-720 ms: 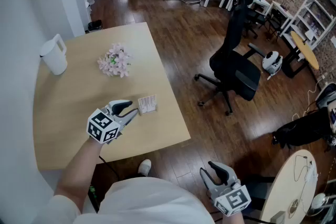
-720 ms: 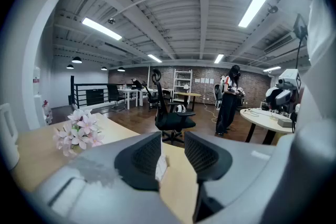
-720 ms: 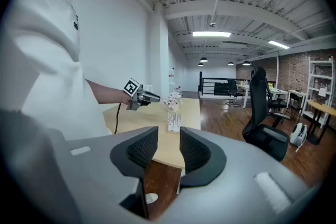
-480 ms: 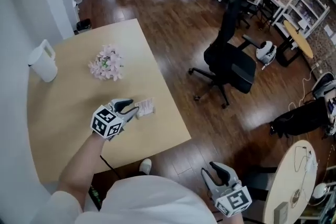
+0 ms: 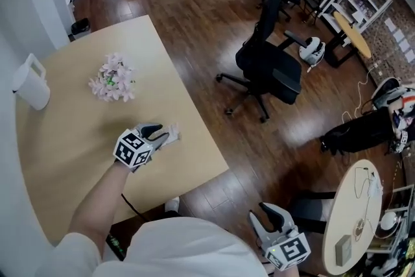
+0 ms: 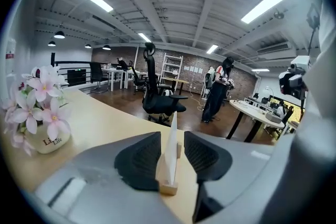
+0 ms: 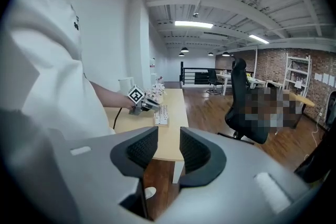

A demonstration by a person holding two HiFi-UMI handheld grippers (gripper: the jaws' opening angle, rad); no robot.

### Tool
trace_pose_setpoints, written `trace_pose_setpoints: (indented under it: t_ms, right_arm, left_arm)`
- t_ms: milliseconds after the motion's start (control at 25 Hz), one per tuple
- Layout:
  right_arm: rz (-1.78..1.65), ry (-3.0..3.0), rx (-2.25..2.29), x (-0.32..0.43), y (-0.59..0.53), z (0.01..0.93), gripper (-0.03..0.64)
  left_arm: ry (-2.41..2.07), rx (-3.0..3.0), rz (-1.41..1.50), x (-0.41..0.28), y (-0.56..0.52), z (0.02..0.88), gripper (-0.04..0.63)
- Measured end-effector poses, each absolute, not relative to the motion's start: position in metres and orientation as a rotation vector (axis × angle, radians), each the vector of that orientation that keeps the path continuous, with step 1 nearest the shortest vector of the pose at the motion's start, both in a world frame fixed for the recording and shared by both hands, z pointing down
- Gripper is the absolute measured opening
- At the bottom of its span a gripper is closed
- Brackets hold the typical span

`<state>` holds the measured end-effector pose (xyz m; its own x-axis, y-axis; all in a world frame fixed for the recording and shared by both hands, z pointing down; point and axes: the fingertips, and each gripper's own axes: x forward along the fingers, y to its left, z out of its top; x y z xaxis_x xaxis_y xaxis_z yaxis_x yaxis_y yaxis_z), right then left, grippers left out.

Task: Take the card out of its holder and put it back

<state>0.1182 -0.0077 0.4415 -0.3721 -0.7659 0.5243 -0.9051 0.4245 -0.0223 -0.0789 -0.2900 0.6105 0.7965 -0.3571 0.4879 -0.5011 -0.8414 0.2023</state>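
Item: card [image 6: 172,143], upright in holder [image 6: 168,187] on table [image 5: 65,139], edge-on between the parted, non-gripping jaws of left tool [image 5: 163,135]; right tool [image 7: 168,152], part-open and empty, well away from holder.

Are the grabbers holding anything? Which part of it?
Nothing is held yet. The fingers of the left gripper stand apart on either side of the card, above its wooden holder. The right gripper is open and empty.
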Motion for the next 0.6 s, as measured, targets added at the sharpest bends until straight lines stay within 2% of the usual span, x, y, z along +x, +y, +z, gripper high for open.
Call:
trace_pose_setpoints:
  t_ms: [240,600]
  right_arm:
    - [0.431,-2.213,1.432,0.1178,-0.0085,0.4410,0.135]
    - [0.439,-2.204,1.425,0.1194,-0.0043,0.4420,0.135]
  left_arm:
    - [-0.620,2.671,0.647,-0.0764,-0.2909,0.6177,0.036]
    - [-0.587,2.691,0.644,-0.0740,-0.2877,0.6104,0.015]
